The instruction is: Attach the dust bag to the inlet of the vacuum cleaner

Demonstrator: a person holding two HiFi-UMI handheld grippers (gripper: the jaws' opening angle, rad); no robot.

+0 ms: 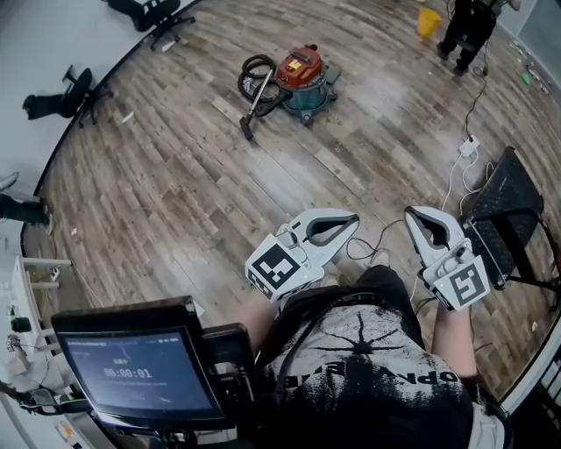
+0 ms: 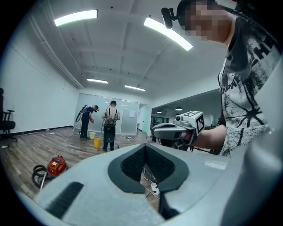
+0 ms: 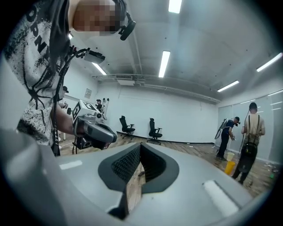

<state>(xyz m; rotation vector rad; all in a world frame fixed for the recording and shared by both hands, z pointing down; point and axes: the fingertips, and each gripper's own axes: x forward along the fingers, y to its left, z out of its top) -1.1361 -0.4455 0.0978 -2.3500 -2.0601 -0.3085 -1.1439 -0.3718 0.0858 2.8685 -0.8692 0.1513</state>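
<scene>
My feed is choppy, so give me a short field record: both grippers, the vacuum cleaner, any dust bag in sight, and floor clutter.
left gripper: shut, nothing between the jaws, held close to the person's chest
right gripper: shut, empty, beside the left one
vacuum cleaner: red top, standing on the wooden floor, far from both grippers
hose: coiled beside the vacuum cleaner
dust bag: not seen in any view
clutter: yellow bucket, power strip with cables

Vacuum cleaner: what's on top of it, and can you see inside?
On the vacuum cleaner sits its red top, covering the tank, so the inside is hidden. A black hose coils beside it.
</scene>
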